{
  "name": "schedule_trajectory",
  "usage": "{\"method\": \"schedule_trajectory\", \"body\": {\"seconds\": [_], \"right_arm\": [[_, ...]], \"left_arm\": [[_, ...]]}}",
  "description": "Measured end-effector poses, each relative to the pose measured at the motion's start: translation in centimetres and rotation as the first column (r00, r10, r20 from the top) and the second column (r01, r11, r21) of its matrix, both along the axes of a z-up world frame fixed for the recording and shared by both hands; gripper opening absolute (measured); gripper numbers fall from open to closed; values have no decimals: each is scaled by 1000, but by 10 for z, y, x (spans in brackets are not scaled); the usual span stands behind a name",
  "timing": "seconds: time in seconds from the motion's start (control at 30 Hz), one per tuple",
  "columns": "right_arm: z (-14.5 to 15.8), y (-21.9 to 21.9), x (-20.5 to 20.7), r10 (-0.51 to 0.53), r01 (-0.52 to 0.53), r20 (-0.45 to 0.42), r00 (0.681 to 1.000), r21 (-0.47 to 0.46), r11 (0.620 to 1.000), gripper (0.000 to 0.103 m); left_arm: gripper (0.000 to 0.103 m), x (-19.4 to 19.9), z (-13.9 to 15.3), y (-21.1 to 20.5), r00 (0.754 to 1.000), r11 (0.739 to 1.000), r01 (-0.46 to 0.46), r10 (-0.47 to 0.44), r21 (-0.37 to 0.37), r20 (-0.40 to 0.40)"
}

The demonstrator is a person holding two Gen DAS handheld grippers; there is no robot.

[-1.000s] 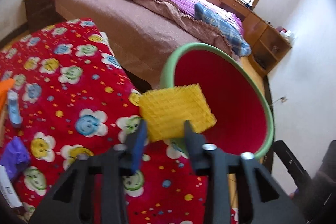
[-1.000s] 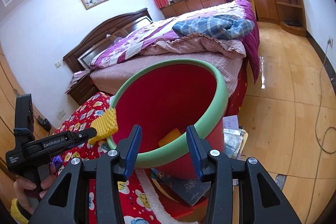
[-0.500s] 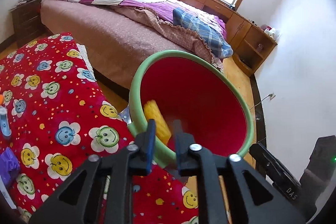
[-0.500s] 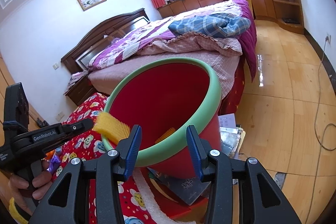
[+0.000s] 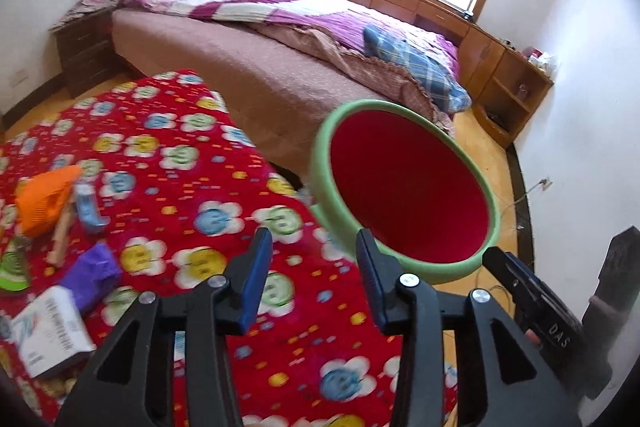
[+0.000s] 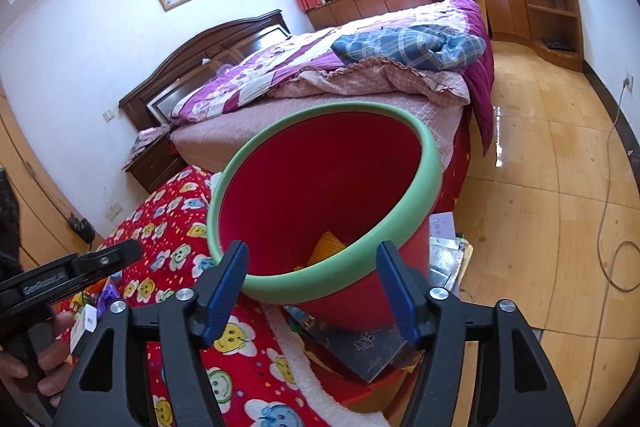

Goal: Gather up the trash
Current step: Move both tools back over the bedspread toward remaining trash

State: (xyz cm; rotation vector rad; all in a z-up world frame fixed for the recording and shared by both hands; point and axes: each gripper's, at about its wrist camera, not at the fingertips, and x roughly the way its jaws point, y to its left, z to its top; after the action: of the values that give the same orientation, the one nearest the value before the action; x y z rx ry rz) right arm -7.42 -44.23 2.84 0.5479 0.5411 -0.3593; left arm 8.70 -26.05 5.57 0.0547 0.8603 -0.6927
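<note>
1. The red bin [image 6: 320, 187], round with a thick, smooth green rim, stands tilted just off the edge of the red blanket [image 5: 168, 163]; yellow ribbed pieces [image 6: 326, 245] lie at its bottom.
2. The left gripper [image 5: 310, 267] hangs over the blanket's edge beside the bin, jaws opening with nothing between them.
3. The right gripper [image 6: 314, 281] faces the bin's near rim, jaws opening around it without pressing.
4. On the fleecy blanket, printed with smiling flowers, lie an orange ribbed piece [image 5: 44, 199], a purple crumpled wrapper [image 5: 94, 271] and a white printed box [image 5: 50, 333]; its writing is too blurred to read.
5. The left gripper's body reads "GenRobot.AI" in the right wrist view.
</note>
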Motion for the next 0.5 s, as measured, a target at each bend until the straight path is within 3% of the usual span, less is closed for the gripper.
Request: {"method": "schedule_trajectory", "body": {"seconds": [0.27, 0.5], "right_arm": [[10, 27, 9, 57, -57, 1, 998, -36, 998, 78], [16, 51, 22, 113, -112, 1, 994, -56, 992, 78]], "left_arm": [[51, 1, 17, 60, 992, 993, -115, 114, 22, 54], [52, 24, 16, 129, 968, 967, -248, 246, 48, 46]]}}
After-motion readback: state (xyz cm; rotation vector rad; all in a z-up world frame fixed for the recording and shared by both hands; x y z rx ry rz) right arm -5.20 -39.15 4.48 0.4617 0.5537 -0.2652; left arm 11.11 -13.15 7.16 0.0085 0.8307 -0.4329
